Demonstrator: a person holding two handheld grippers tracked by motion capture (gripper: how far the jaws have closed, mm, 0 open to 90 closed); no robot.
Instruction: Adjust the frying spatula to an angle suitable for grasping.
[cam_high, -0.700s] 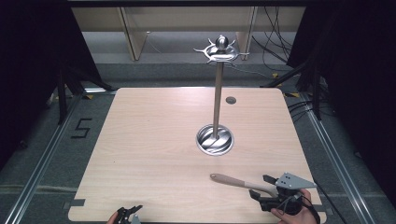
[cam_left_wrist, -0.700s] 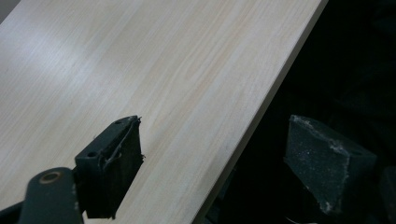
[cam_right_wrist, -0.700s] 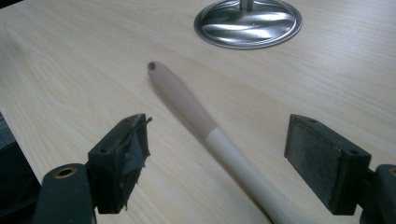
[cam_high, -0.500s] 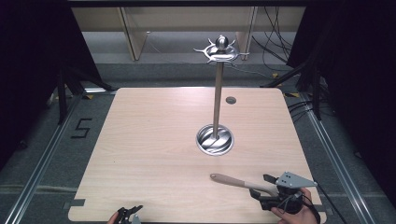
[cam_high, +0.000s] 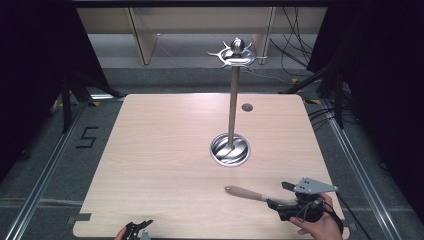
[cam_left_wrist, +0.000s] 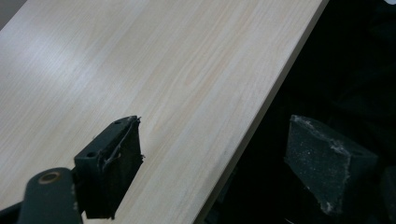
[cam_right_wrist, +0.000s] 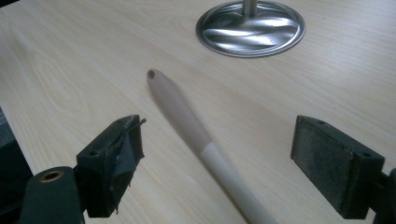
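Lining up right tool (cam_high: 278, 196), spread wide and empty, astride wooden-handled utensil (cam_right_wrist: 196, 130) lying on surface (cam_high: 165, 150) near stand base (cam_right_wrist: 251, 28); next likely closing squarely on handle.

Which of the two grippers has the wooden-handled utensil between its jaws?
The right gripper, at the table's near right: the utensil lies between its open jaws, untouched. The left gripper waits at the near left edge with nothing between its jaws.
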